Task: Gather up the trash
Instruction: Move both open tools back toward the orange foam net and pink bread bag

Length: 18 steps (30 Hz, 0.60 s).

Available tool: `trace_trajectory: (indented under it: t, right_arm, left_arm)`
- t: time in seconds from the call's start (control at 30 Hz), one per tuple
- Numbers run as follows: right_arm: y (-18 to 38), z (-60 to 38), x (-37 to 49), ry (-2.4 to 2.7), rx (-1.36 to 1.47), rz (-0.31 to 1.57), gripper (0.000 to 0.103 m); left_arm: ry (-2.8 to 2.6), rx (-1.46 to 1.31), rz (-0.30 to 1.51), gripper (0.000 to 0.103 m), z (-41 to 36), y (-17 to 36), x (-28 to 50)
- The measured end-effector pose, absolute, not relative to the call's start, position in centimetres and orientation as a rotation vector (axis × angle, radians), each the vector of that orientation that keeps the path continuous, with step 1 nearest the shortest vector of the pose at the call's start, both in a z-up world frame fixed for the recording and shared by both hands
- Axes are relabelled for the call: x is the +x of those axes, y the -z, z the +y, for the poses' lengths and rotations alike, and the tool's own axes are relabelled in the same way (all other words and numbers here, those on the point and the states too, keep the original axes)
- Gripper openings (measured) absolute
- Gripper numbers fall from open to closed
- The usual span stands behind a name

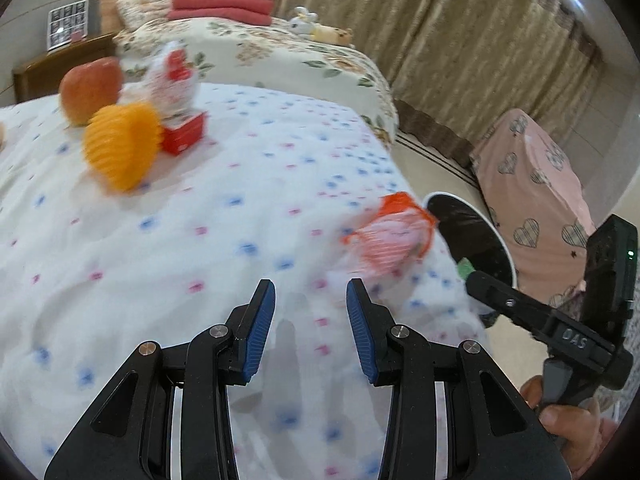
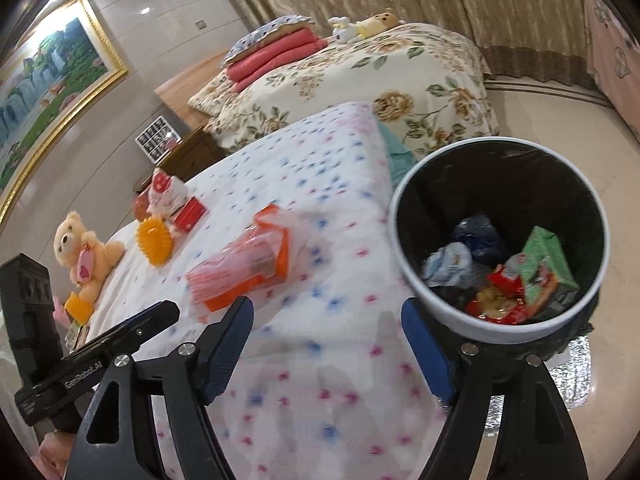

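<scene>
An orange and clear plastic wrapper [image 1: 390,236] lies on the dotted white bedcover near the bed's edge; it also shows in the right wrist view [image 2: 244,268]. A white trash bin [image 2: 404,248] with a black liner stands beside the bed and holds several wrappers and a green carton [image 2: 546,268]; its rim shows in the left wrist view [image 1: 500,240]. My left gripper [image 1: 311,300] is open and empty, just short of the wrapper. My right gripper [image 2: 328,336] is open and empty, over the bed edge between wrapper and bin.
An apple [image 1: 90,90], an orange spiky ball [image 1: 120,146], a red box [image 1: 184,134] and a crumpled red-and-white packet [image 1: 172,78] lie further up the bed. A teddy bear [image 2: 82,252] sits at the left. A floral bed [image 2: 360,76] and a pink-covered object [image 1: 532,188] stand beyond.
</scene>
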State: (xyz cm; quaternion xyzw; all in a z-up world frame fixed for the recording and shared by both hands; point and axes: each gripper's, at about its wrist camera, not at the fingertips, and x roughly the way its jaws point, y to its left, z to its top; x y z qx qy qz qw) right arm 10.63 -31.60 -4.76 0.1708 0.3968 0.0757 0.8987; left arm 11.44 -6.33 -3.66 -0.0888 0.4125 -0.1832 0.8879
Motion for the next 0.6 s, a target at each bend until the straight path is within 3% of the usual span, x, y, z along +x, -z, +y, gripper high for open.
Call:
trace_trajectory:
  t: [0.47, 0.6]
  right_arm:
    - [5.3, -26.9, 12.1, -0.247, 0.342, 0.860, 0.080]
    - [5.5, -26.1, 13.0, -0.264, 0.363, 0.872, 0.080]
  left_arm:
    - [0.247, -0.228, 0.869, 0.037, -0.7, 4.8, 12.5]
    - [0.212, -0.229, 0.864, 0.048, 0.3, 4.8, 13.2]
